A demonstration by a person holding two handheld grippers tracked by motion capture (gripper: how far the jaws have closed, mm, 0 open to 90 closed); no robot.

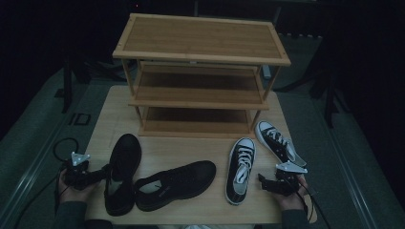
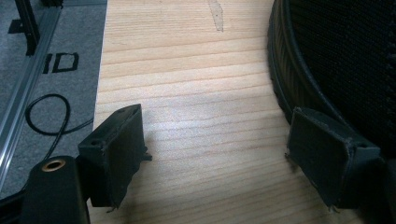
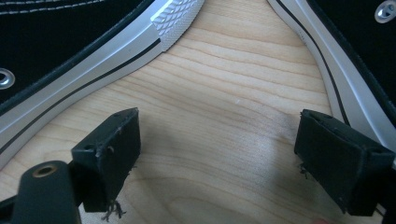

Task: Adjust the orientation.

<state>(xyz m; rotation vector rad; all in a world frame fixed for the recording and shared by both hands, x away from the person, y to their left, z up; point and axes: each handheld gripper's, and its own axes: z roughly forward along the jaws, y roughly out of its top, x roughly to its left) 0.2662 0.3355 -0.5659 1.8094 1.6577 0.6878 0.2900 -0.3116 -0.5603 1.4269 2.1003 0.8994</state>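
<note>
High view: left gripper (image 1: pixel 102 172) near table (image 1: pixel 191 210) front-left corner, jaws wide open, empty, tips just beside a black shoe (image 1: pixel 122 174) w/ a second black shoe (image 1: pixel 174 184) at front edge. Right gripper (image 1: pixel 264 181) near front-right corner, jaws wide, nothing held, btwn two black-and-white sneakers (image 1: pixel 240 169) (image 1: pixel 277 142). Shoe rack (image 1: pixel 200 76) along back edge.

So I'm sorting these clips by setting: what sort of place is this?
Probably a test or recording setup staged like a home entryway: a wooden shoe rack stands on a light wooden table with loose shoes, dark surroundings, and metal framing beside the table.
</note>
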